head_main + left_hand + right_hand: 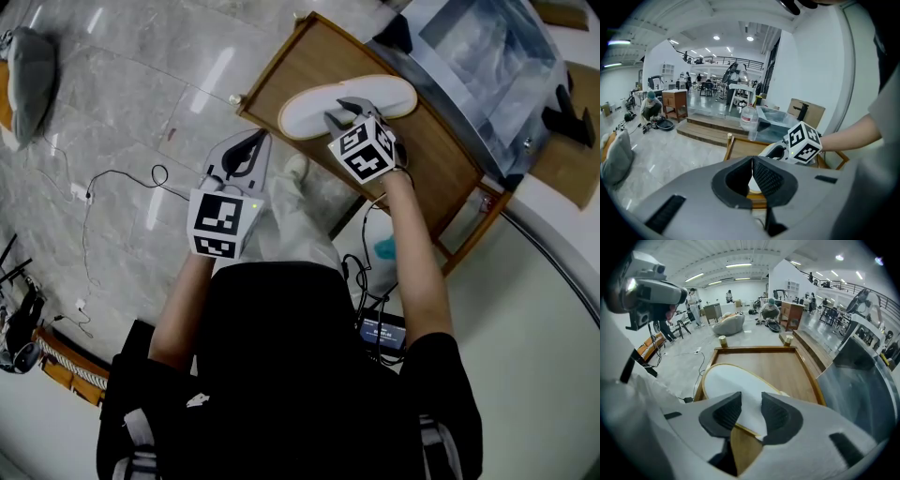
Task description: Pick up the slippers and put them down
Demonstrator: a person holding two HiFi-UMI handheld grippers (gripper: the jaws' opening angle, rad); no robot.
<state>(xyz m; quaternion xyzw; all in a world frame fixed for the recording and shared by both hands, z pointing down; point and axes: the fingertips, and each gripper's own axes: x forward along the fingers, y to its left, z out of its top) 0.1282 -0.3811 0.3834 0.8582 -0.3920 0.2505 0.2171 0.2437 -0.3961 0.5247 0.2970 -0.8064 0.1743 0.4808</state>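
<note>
Marble floor (141, 94), low wooden table (431, 150). One white slipper (314, 103) lies flat on it. Right gripper (345, 111): tongs spread, straddling the slipper's edge, not pinching. Left gripper (251, 148): pressed together, empty, off the table. Pre-pick or post-place, can't tell.

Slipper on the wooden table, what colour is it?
The slipper is white, tan-edged; right gripper view.

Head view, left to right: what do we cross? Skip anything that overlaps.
grey cushion → left gripper → white slipper → clear plastic box. The right gripper is left out because it sits over the slipper.
</note>
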